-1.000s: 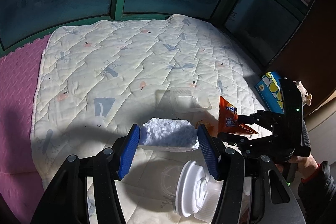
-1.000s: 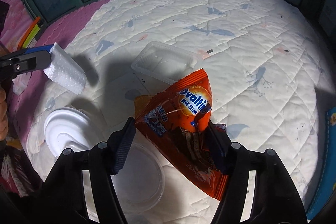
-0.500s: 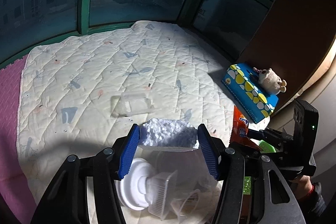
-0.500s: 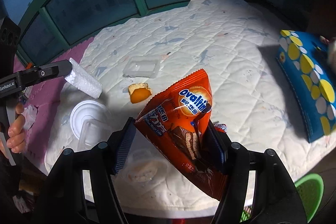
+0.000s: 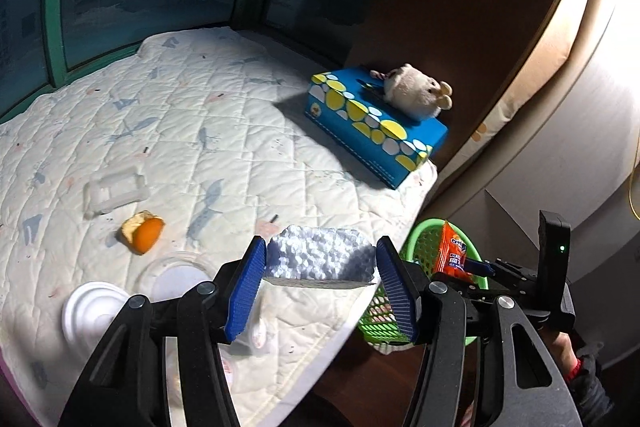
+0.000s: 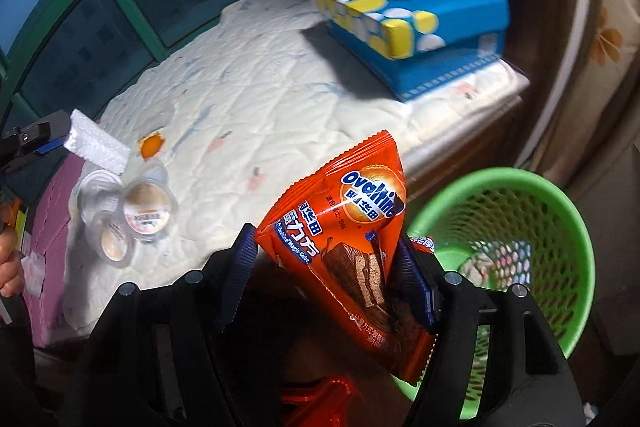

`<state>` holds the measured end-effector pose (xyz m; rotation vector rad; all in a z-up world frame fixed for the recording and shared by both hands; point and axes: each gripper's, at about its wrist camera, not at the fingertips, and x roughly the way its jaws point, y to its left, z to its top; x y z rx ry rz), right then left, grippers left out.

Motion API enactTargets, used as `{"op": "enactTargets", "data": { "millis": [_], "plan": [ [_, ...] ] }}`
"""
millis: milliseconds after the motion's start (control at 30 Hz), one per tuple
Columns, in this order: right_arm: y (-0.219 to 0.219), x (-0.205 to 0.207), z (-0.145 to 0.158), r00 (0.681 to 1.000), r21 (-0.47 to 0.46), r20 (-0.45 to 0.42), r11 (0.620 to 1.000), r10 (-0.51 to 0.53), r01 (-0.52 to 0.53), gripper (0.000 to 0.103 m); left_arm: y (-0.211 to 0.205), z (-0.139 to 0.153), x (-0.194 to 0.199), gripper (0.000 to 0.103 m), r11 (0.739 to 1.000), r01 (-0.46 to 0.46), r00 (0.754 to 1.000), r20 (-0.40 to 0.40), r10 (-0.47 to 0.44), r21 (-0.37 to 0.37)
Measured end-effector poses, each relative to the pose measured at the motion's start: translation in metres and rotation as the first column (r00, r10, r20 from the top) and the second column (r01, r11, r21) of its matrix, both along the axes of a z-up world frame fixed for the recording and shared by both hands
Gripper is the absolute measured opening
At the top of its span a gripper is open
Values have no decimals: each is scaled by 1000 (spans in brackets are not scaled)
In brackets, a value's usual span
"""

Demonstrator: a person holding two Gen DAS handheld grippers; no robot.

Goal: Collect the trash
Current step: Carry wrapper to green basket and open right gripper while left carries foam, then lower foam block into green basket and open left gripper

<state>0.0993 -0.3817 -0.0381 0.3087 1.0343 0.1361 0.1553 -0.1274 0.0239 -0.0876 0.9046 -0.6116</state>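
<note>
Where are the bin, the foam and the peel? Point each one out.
bin (image 6: 576, 227), right wrist view, on its green rim.
foam (image 5: 320, 257), left wrist view, on its white top face.
peel (image 5: 144, 233), left wrist view, on its orange skin.

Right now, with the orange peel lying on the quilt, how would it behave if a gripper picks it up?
The orange peel is probably light, being a hollow curled shell. It looks thin with a ragged edge, so it may bend or tear when squeezed. Its rounded side could rock on the soft quilt, so it may shift as the fingers close.
</note>
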Motion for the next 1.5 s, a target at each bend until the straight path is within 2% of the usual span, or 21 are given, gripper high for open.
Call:
{"op": "enactTargets", "data": {
  "millis": [267,433,633,1000,1367,1500],
  "plan": [
    [-68,-36,-29,981,28,-62,982,-186,188,77,-73,-9,-17,55,992,126,992,-22,-126,23],
    [-95,-51,-43,965,65,-74,965,-251,255,85,-112,-18,-26,55,980,191,981,-38,-189,51],
    [-116,-67,-48,957,98,-67,953,-283,288,89,-153,-30,-32,55,966,252,966,-64,-249,60],
    [-140,-106,-38,931,151,-29,919,-365,365,89,-213,-54,-51,55,934,350,934,-106,-341,76],
    [-149,-143,-25,907,204,19,890,-420,408,90,-250,-86,-61,56,909,405,905,-180,-384,96],
    [-149,-150,-27,903,228,18,881,-430,415,90,-256,-93,-63,61,905,418,895,-204,-396,80]
  ]
}}
